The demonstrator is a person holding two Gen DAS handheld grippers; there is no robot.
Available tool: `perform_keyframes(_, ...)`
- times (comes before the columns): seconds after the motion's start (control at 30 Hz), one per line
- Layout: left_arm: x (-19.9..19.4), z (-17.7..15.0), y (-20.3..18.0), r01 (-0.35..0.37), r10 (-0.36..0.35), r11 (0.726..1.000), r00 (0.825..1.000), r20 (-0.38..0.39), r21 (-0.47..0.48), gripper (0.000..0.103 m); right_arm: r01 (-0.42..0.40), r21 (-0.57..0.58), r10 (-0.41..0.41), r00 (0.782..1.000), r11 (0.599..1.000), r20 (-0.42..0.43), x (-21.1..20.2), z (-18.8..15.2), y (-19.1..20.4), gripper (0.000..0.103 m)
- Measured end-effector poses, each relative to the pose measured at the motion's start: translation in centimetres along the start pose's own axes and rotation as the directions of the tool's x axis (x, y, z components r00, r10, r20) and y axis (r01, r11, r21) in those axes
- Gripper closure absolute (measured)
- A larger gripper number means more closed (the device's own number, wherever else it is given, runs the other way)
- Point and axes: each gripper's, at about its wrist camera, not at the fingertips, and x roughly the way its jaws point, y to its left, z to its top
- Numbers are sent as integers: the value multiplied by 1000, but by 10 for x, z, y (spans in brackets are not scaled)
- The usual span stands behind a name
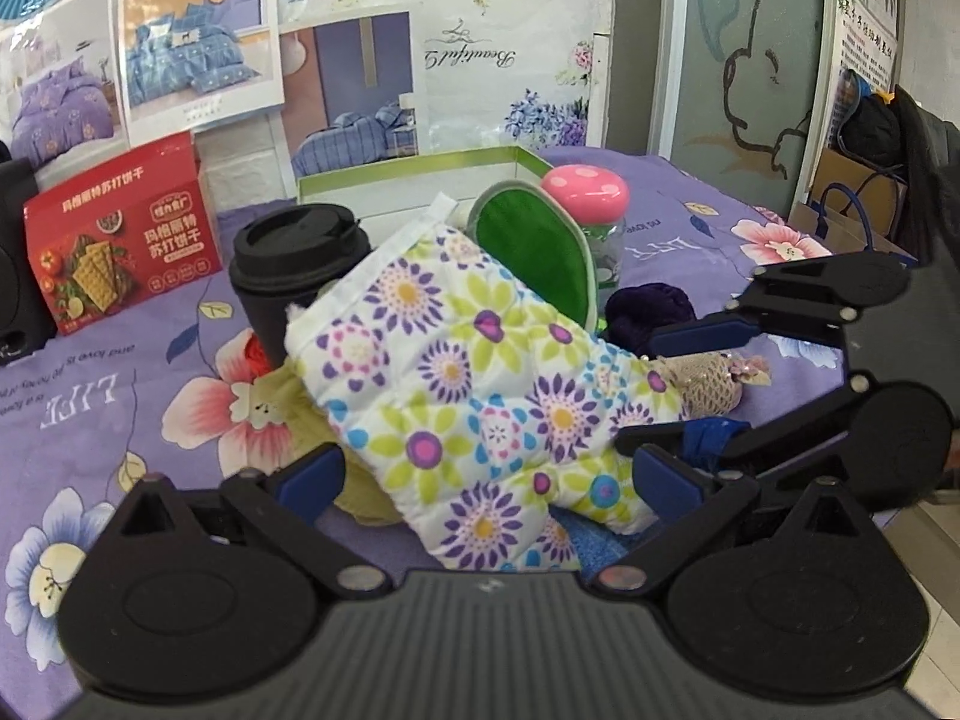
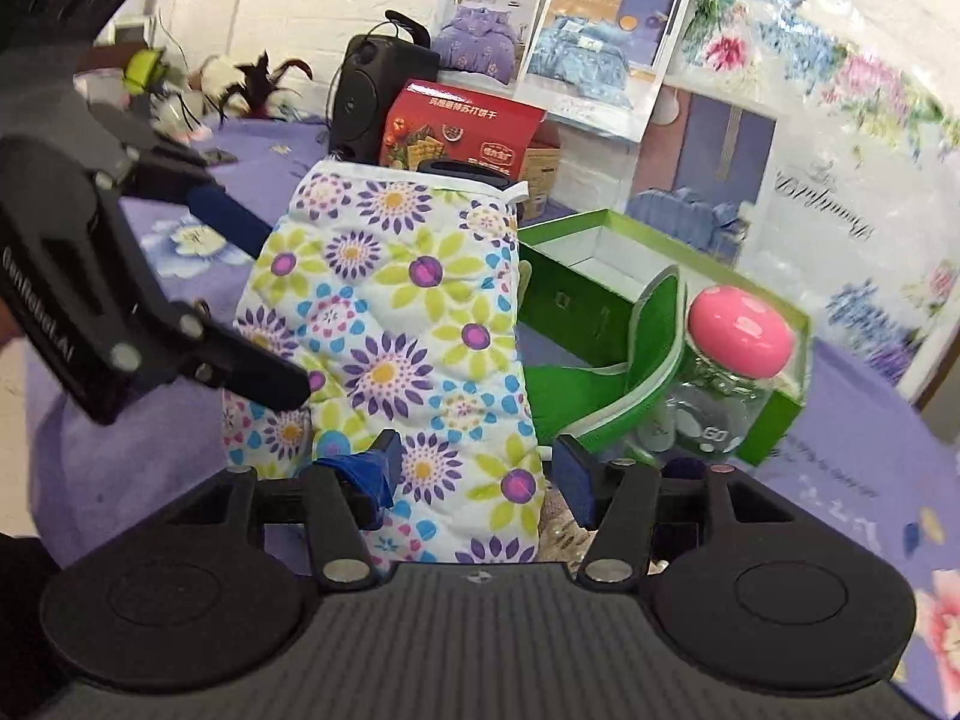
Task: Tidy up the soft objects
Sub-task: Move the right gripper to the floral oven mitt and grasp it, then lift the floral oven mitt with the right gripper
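Note:
A white oven mitt (image 1: 480, 384) with purple and green flowers lies tilted over other soft things on the purple bedsheet; it also shows in the right wrist view (image 2: 414, 324). My left gripper (image 1: 486, 480) is open with the mitt's lower end between its fingers. My right gripper (image 2: 477, 468) is open around the mitt's other end; it shows in the left wrist view (image 1: 672, 384) at the right. A green pad (image 1: 534, 246) leans behind the mitt, near the open green box (image 2: 606, 276). A dark purple soft ball (image 1: 651, 309) and a beige knitted item (image 1: 711, 384) lie at the right.
A black lidded cup (image 1: 294, 270) stands just left of the mitt. A pink-capped clear jar (image 1: 591, 210) stands behind it. A red cracker box (image 1: 120, 234) and a black speaker (image 2: 372, 96) are at the back left. A yellow-green cloth (image 1: 294, 408) lies under the mitt.

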Motion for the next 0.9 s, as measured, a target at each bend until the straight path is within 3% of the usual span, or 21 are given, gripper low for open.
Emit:
perform_keyframes(0.1, 3, 4, 3, 42, -43, 998, 999, -11, -42, 2, -117, 61, 119, 992, 991, -31, 10, 2, -19, 60)
perform_keyframes(0.4, 12, 13, 12, 50, -54, 990, 998, -28, -135, 2, -201, 96, 204, 979, 975, -28, 16, -2, -20, 56)
perform_keyframes(0.6, 13, 19, 16, 43, -49, 985, 998, -32, -166, 2, -189, 67, 191, 981, 980, -18, 4, -5, -9, 55)
perform_keyframes(0.8, 15, 21, 8, 4, -10, 991, 999, -43, -131, 3, -79, -100, 73, 995, 992, -62, 15, -10, 20, 55)
perform_keyframes(0.87, 16, 21, 4, -11, 5, 994, 999, -53, -109, 12, -49, -149, 41, 998, 988, -56, 17, -12, 27, 55)
perform_keyframes(0.9, 16, 20, 2, -15, 10, 995, 998, -57, -97, 44, -47, -143, 40, 998, 989, -51, 18, -13, 27, 58)
